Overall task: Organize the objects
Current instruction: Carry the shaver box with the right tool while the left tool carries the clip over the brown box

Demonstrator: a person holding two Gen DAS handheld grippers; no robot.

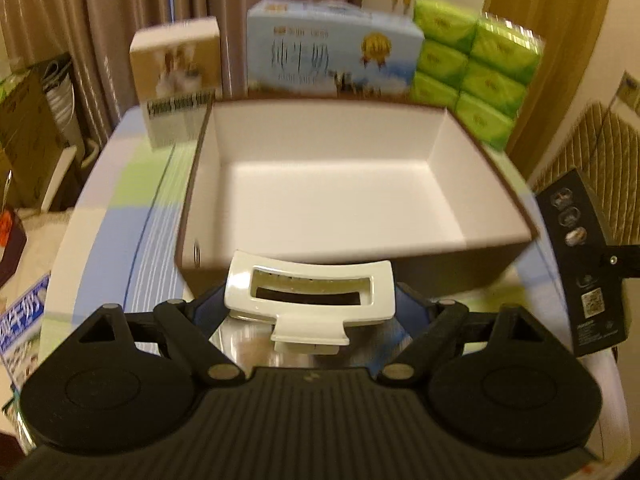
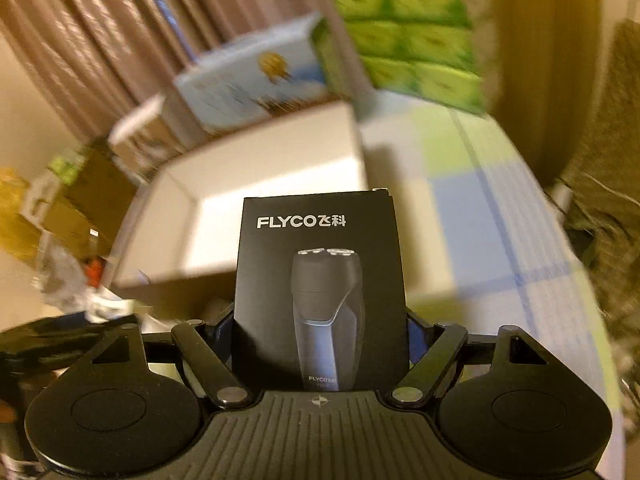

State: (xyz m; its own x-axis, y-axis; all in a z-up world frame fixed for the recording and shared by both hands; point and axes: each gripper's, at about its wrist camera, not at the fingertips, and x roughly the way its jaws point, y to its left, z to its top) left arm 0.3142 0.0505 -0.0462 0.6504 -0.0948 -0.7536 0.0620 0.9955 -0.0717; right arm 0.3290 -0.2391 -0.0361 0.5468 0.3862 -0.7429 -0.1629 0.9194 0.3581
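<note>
Left wrist view: close before the open box (image 1: 320, 184), facing squarely into it. Right wrist view: tilted, from the box's (image 2: 256, 184) near right corner. Shared: box, green packs (image 1: 476, 68) (image 2: 416, 36) behind it.

Black shaver box (image 2: 320, 292): "FLYCO飞科" in white across top, smaller "FLYCO" repeated near bottom edge. Light-blue milk carton box (image 1: 334, 54): large Chinese characters, blurred, likely "纯牛奶". Beige box (image 1: 178, 80): dark lettering band, unreadable. QR code on shaver box side.

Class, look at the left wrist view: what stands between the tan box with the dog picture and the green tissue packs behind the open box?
The pale blue milk carton stands between the tan box and the green tissue packs, in the left wrist view.
</note>
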